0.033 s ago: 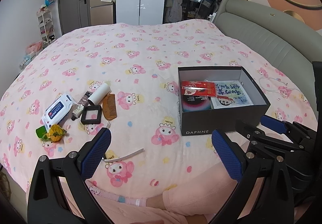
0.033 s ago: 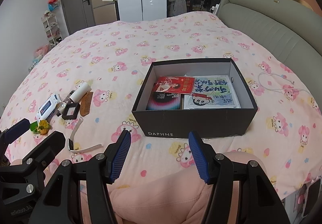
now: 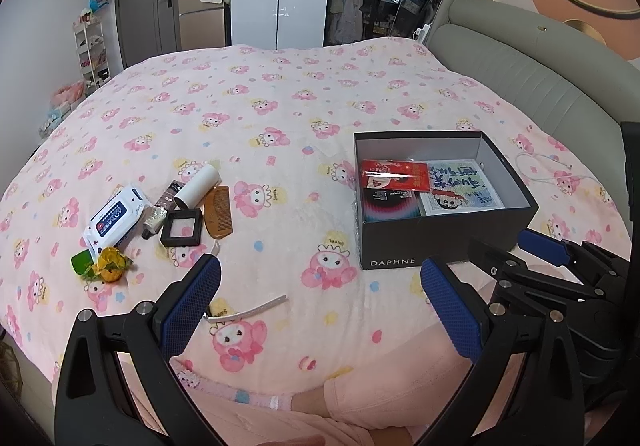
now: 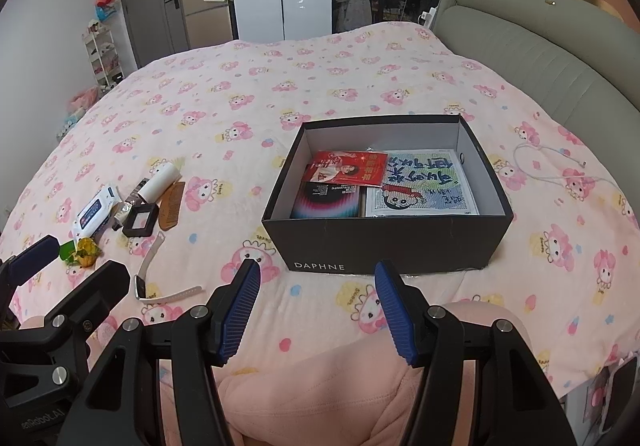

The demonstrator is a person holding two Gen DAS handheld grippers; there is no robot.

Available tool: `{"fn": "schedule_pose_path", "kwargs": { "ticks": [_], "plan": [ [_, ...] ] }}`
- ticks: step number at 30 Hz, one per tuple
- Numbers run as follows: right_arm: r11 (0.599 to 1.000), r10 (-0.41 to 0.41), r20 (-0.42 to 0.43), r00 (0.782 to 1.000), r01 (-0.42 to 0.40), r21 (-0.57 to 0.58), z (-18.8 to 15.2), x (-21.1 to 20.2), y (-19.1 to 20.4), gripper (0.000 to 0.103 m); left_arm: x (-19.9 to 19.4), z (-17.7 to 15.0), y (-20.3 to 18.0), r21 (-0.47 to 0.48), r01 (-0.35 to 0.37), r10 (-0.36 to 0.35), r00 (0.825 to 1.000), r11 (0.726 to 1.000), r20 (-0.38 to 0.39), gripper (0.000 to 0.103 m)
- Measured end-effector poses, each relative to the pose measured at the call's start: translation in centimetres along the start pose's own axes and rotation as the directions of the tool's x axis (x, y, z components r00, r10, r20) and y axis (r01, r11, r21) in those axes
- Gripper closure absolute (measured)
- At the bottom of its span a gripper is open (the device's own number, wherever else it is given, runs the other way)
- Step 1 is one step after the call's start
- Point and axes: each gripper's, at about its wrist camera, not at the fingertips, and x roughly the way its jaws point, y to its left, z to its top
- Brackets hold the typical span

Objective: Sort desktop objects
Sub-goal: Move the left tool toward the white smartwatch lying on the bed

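Observation:
A black open DAPHNE box (image 3: 404, 250) (image 4: 400, 246) sits on the pink bed and holds a red packet (image 3: 394, 173), a dark booklet and a drawn card (image 4: 420, 181). Loose items lie left of it: a wipes pack (image 3: 112, 217), a white tube (image 3: 198, 185), a wooden comb (image 3: 218, 211), a small black frame box (image 3: 181, 228), a yellow-green toy (image 3: 106, 264) and a white watch band (image 4: 160, 286). My left gripper (image 3: 320, 306) is open and empty, low at the near bed edge. My right gripper (image 4: 318, 310) is open and empty, just before the box front.
A white cable (image 4: 560, 165) lies on the bed right of the box. A grey padded headboard (image 3: 540, 85) runs along the right. The person's pink-clad legs (image 4: 320, 398) are below the grippers. Wardrobes and a shelf stand beyond the bed.

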Motion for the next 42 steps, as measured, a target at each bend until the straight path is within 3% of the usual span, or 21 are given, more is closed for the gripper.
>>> {"fn": "schedule_pose_path", "kwargs": {
  "ticks": [8,14,17,20,23,25,30,32,35,39,42],
  "plan": [
    [0.997,0.022,-0.027,0.999,-0.024,-0.076,1.3,0.7,1.1,0.047,1.1,1.5,2.7,-0.015,0.016,-0.016,1.000,1.000,-0.015,0.002],
    [0.983,0.104,-0.014,0.994,-0.105,-0.149,3.4,2.0,4.5,0.047,2.3,2.2,5.8,-0.062,0.015,-0.017,0.999,0.998,-0.036,0.002],
    [0.968,0.165,-0.085,0.983,-0.178,-0.175,3.1,4.3,6.7,0.047,3.9,1.6,9.5,-0.148,-0.011,-0.001,0.997,0.989,-0.079,0.003],
    [0.946,0.215,-0.195,0.957,-0.254,-0.202,2.1,7.3,9.2,0.047,6.4,0.9,13.3,-0.249,-0.053,0.010,0.986,0.967,-0.169,0.016],
    [0.930,0.222,-0.273,0.936,-0.287,-0.229,0.8,9.9,11.0,0.047,8.8,-0.1,16.0,-0.333,-0.063,-0.014,0.974,0.941,-0.225,0.019],
    [0.922,0.223,-0.311,0.924,-0.304,-0.239,0.2,11.5,12.0,0.047,10.5,-0.8,17.0,-0.359,-0.080,-0.018,0.965,0.930,-0.262,0.021],
    [0.912,0.239,-0.409,0.881,-0.349,-0.218,-1.6,15.2,13.4,0.047,14.4,-2.5,18.2,-0.397,-0.131,-0.024,0.932,0.908,-0.362,0.047],
    [0.908,0.248,-0.447,0.859,-0.367,-0.200,-2.3,16.5,13.8,0.047,15.7,-3.0,18.4,-0.394,-0.165,-0.004,0.919,0.904,-0.394,0.053],
    [0.910,0.250,-0.498,0.830,-0.377,-0.172,-3.1,18.5,14.2,0.047,17.4,-3.3,18.5,-0.379,-0.194,0.005,0.896,0.905,-0.445,0.053],
    [0.928,0.212,-0.542,0.814,-0.341,-0.149,-3.4,20.4,14.4,0.047,20.2,-4.0,18.8,-0.365,-0.241,0.014,0.851,0.899,-0.526,0.053],
    [0.924,0.245,-0.554,0.795,-0.364,-0.115,-3.1,20.9,14.3,0.047,21.6,-4.9,19.0,-0.379,-0.242,-0.018,0.823,0.893,-0.567,0.053]
  ]
}}
